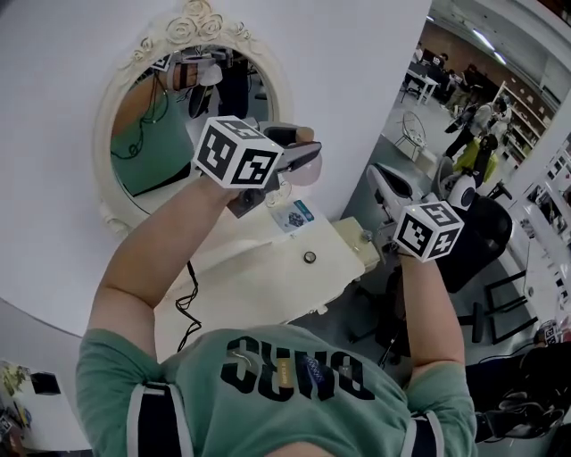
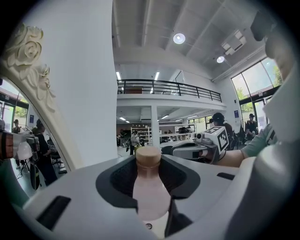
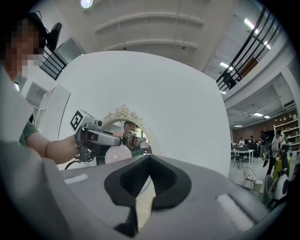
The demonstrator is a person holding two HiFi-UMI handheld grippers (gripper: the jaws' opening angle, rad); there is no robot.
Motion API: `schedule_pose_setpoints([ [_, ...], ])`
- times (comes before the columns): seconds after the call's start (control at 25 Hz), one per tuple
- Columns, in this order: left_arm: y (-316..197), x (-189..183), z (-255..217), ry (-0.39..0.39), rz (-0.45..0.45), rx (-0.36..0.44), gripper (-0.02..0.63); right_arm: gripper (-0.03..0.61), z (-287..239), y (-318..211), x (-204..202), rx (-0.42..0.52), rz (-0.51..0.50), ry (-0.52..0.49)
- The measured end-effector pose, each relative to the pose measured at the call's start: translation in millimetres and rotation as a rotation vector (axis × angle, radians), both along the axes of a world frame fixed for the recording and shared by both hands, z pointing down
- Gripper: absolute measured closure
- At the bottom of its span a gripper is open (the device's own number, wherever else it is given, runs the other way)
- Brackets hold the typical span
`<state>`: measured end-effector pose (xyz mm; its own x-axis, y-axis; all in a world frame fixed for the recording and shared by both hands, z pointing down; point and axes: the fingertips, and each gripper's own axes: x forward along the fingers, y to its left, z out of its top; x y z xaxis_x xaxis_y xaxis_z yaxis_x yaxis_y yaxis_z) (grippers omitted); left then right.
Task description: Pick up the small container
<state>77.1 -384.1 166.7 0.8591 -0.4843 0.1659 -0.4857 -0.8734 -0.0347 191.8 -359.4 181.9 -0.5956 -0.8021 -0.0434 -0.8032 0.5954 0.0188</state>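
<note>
The left gripper (image 2: 148,161) is clamping the small container (image 2: 149,187), a pale bottle with a tan cap. The bottle is sitting upright between the dark pads, its body filling the gap and its cap poking just above them.

The pick-up looks as good as made, so the work now is carrying it cleanly. That means holding the squeeze even, keeping the gripper close to level so the bottle is not tipping out forward, and steering clear of the mirror (image 1: 201,18), whose carved frame is passing close on the gripper's left.

From the head view the bottle is hanging in front of the mirror's lower right edge, well above the white table (image 1: 268,286) standing below the mirror.

The right gripper (image 3: 149,161) is hovering further to the right of the mirror. Its jaws are meeting at the tips with nothing between them, and it is best left out of the way.
</note>
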Motion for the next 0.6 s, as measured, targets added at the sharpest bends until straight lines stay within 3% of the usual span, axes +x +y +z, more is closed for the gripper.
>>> schedule_pose_setpoints([
  [0.6,5.9,-3.3,-24.4,-0.002,0.0,0.018,0.474,0.569,-23.7,2.5,-9.3,0.048,-0.009,0.026],
])
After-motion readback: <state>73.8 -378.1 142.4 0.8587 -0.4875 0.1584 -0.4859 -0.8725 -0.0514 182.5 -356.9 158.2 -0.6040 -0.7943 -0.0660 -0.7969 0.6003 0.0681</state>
